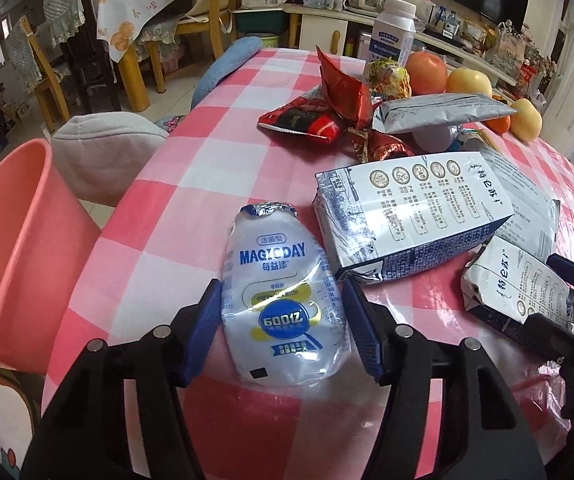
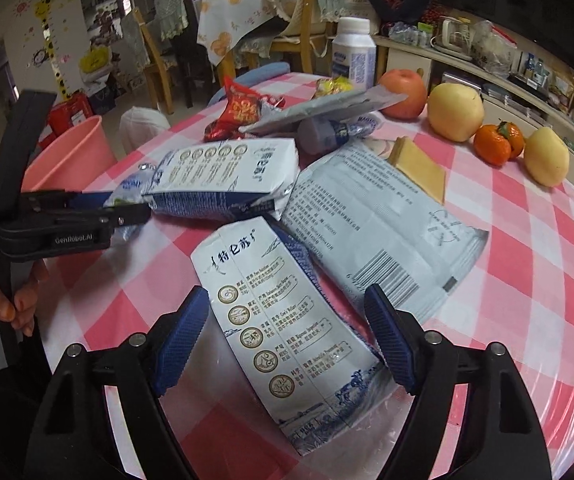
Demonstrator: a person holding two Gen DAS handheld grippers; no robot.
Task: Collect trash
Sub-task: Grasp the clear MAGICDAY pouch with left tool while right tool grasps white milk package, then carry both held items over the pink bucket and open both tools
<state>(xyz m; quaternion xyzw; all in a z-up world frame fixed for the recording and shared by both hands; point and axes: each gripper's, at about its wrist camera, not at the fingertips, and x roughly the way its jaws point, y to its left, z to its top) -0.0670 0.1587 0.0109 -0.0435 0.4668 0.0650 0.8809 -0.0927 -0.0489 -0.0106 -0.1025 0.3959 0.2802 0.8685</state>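
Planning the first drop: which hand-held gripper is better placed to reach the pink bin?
Left. The left hand-held gripper straddles the squashed bottle, with the pink bin right beside it.

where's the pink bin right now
In the left wrist view the pink bin stands off the table's left edge, beside a grey cushion.

The tabletop [image 1: 191, 184] wears pink-and-white checks. On it, the squashed bottle [image 1: 283, 300] is white with blue lettering and a yellow patch, and the milk carton [image 2: 287, 328] is white with blue drawings. Beyond the carton lie red snack wrappers [image 1: 319, 112], a grey pouch [image 1: 439, 110], an orange tangerine [image 2: 495, 144]. Each claw [image 1: 283, 328] has blue ribbed pads on black.
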